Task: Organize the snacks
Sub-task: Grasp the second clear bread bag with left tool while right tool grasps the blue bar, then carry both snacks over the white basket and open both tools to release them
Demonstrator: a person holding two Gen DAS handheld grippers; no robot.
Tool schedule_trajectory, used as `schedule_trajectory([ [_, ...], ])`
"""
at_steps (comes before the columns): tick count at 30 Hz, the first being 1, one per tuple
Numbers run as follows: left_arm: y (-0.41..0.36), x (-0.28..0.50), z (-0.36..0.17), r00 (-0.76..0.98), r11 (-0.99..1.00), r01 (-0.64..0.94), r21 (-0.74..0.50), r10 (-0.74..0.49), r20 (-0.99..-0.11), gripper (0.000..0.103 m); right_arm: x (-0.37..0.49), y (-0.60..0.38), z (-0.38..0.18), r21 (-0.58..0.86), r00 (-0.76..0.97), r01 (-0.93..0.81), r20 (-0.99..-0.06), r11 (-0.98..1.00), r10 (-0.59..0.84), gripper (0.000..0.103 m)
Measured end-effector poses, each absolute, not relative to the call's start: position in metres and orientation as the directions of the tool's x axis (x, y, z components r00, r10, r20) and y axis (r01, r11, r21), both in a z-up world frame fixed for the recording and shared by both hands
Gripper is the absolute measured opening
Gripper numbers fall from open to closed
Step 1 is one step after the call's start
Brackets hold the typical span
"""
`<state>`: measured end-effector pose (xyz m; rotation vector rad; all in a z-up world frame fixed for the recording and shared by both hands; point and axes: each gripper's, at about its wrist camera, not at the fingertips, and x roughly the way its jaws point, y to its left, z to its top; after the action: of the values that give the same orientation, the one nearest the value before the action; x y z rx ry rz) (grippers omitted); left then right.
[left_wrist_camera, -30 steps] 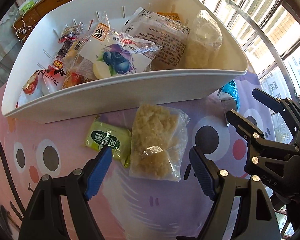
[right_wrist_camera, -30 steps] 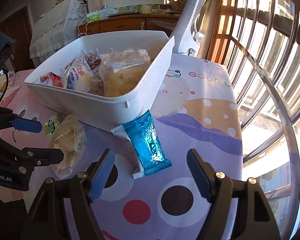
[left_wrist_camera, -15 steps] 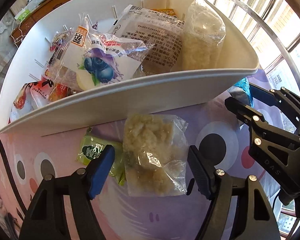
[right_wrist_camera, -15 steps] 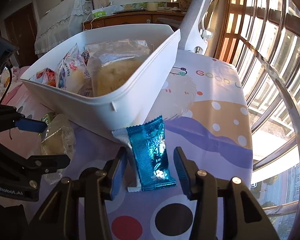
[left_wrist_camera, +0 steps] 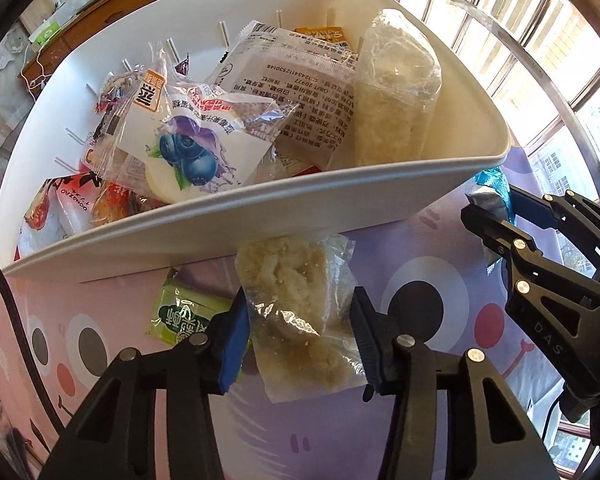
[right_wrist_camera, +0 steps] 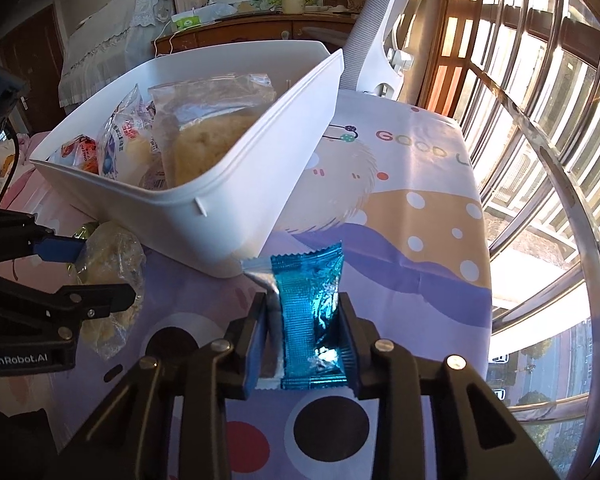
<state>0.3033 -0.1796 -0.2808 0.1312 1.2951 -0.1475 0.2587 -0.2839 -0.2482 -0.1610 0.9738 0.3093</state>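
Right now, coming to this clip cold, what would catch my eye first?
A big white bin heaped with snack packets, a blueberry one on top, fills the far side of the cartoon tablecloth. In front of it, the left gripper has just been closing on a clear bag of pale crumbly cake. The right gripper has just been closing on a shiny blue packet at the bin's corner.

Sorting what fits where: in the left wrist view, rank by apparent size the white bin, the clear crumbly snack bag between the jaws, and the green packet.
1. White bin, by far the largest.
2. Clear crumbly snack bag.
3. Green packet, smallest, though the left gripper partly hides it, so its full size is unsure.
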Motion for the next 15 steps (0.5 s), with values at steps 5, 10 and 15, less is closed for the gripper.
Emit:
schedule_trajectory([
  [5,-0.167,0.299,-0.275,0.258,0.984,0.180,0.004,-0.044,-0.965,0.042,0.252,-0.284,-0.240,-0.003,0.527,-0.315,-0.832,0.949,0.173,0.033],
  [10,-0.155,0.291,-0.267,0.261,0.988,0.151,-0.022,-0.061,-0.963,0.042,0.244,-0.282,-0.228,-0.010,0.533,-0.303,-0.831,0.953,0.160,0.033],
  [15,-0.142,0.277,-0.254,0.271,0.988,0.148,-0.034,-0.073,-0.960,0.042,0.236,-0.282,-0.216,-0.019,0.538,-0.293,-0.830,0.956,0.148,0.033],
])
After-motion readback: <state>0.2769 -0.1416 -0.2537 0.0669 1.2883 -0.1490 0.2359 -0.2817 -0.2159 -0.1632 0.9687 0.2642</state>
